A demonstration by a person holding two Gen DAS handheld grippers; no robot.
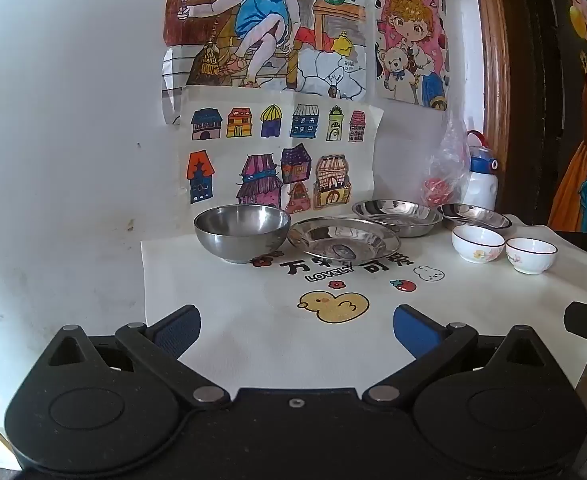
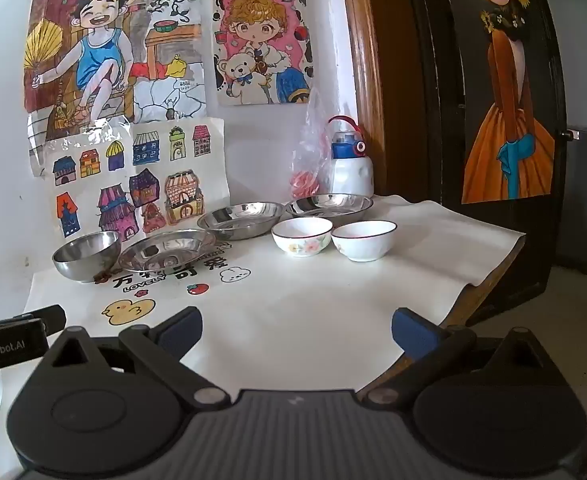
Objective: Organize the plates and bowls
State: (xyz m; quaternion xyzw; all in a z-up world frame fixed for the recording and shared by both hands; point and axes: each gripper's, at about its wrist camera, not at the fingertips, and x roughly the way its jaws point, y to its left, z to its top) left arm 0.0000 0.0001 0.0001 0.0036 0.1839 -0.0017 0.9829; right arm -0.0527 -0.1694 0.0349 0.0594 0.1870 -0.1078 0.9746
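1. We see a table covered by a white cloth [image 1: 213,280] printed with a yellow duck [image 1: 333,306]; we use that duck as our landmark.
2. Beyond the duck and slightly to its left stands a deep steel bowl [image 1: 241,232]. Just right of the bowl, a shallow steel plate [image 1: 343,240] is so close that we cannot tell if they touch.
3. Farther back and right of the duck sit a second steel plate [image 1: 397,216] and a third steel plate [image 1: 475,216], in a row near the wall.
4. Right of the duck, in front of those plates, two white china bowls stand side by side: a flowered bowl [image 1: 478,243] and a plain-rimmed bowl [image 1: 530,254].
5. Behind the plates, far right of the duck, a white and blue bottle [image 1: 480,176] stands beside a clear plastic bag [image 1: 443,160].
6. Only the right wrist view shows the table's right edge, a dark door [image 2: 505,80] bearing a painted figure in an orange dress, and the body of the left gripper [image 2: 9,340] at the left border, left of the duck.
7. Only the left wrist view shows the broad bare wall left of the children's drawings [image 1: 277,152].
8. Our left gripper [image 1: 296,330] hangs just in front of the duck, tilted slightly down, jaws spread wide with nothing between them.
9. Our right gripper [image 2: 296,330] hangs in front and right of the duck, tilted likewise, jaws wide and empty.
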